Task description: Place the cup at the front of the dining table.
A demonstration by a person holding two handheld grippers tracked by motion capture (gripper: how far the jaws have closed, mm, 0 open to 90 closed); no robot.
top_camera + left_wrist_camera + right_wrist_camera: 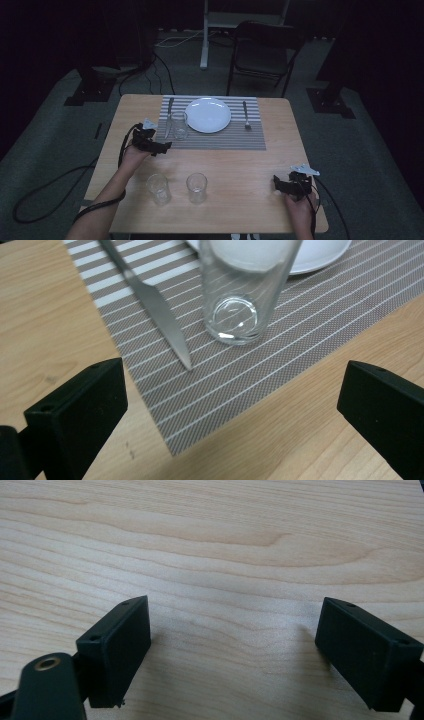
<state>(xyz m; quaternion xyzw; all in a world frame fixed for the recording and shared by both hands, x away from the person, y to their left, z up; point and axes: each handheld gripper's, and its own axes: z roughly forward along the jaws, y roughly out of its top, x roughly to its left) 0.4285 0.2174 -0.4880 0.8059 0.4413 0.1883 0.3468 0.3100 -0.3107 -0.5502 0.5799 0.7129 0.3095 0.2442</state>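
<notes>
Three glasses: one (245,290) set on the placemat (212,139) beside the knife (150,300), probably for the place setting; we hold both grippers, left (159,145) and right (278,184), spread and empty.

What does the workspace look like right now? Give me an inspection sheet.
Surface: wooden table, striped placemat at far side.
Job's things: white plate, knife, fork and one glass on the placemat; two glasses near the front edge.
Clutter: nothing seen.
Grippers: left gripper open, facing the placemat glass; right gripper open over bare wood.
Cables: gripper cable loops onto the floor.
Surroundings: folding chair, dark room.
</notes>
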